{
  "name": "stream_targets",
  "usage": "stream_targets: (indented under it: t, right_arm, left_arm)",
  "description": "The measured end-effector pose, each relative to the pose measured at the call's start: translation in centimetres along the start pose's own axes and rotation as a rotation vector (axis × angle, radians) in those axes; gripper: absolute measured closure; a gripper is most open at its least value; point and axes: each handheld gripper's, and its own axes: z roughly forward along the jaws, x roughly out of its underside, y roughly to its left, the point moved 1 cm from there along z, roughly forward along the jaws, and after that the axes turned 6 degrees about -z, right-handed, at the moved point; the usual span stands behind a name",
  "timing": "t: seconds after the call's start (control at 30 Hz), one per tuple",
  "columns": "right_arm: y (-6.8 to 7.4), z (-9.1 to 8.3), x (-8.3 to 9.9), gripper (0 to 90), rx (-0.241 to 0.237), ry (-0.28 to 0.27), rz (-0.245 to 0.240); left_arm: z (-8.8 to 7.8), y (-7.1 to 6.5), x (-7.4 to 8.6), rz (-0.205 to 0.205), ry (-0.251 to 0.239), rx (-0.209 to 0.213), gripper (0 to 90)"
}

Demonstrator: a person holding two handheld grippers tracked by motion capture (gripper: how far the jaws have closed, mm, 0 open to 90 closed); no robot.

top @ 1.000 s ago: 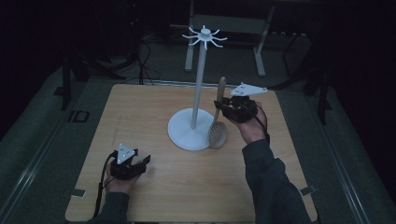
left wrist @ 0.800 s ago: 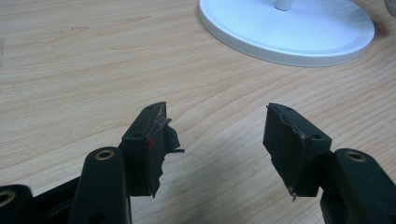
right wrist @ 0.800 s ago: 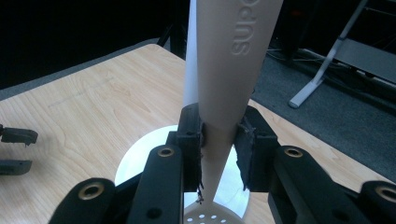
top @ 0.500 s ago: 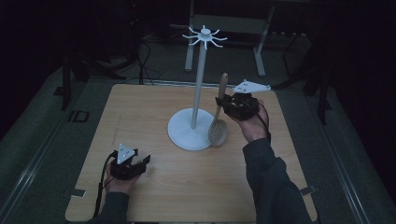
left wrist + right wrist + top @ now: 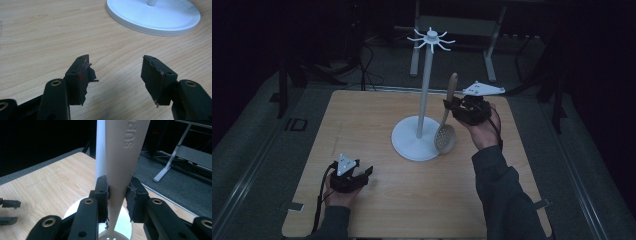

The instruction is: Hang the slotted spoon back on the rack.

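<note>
A white utensil stand (image 5: 424, 90) with a round base (image 5: 412, 145) and hook arms at its top rises from the middle of the wooden table (image 5: 362, 120). My right gripper (image 5: 452, 106) is shut on the handle of a beige slotted spoon (image 5: 447, 125), held upright just right of the pole, bowl down over the base's rim. In the right gripper view the spoon's handle (image 5: 122, 155) is clamped between the pads, with the pole (image 5: 100, 150) behind. My left gripper (image 5: 362, 175) rests low near the table's front left, open and holding nothing; its pads (image 5: 82, 75) face the stand's base (image 5: 155, 17).
Metal table legs and cables (image 5: 367, 55) lie on the dark floor beyond the table's far edge. A white tape mark (image 5: 293, 206) sits at the front left corner.
My right gripper has lifted the slotted spoon a little and brought it more upright beside the pole. The left gripper has stayed put.
</note>
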Motion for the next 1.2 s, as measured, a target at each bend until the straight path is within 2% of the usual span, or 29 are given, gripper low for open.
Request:
stream_targets:
  t: [1.2]
  right_arm:
    - [-0.4, -0.7, -2.8, 72.7, 0.013, -0.057, 0.01]
  left_arm:
    - [0.1, 0.0, 0.0, 0.002, 0.004, 0.001, 40.2]
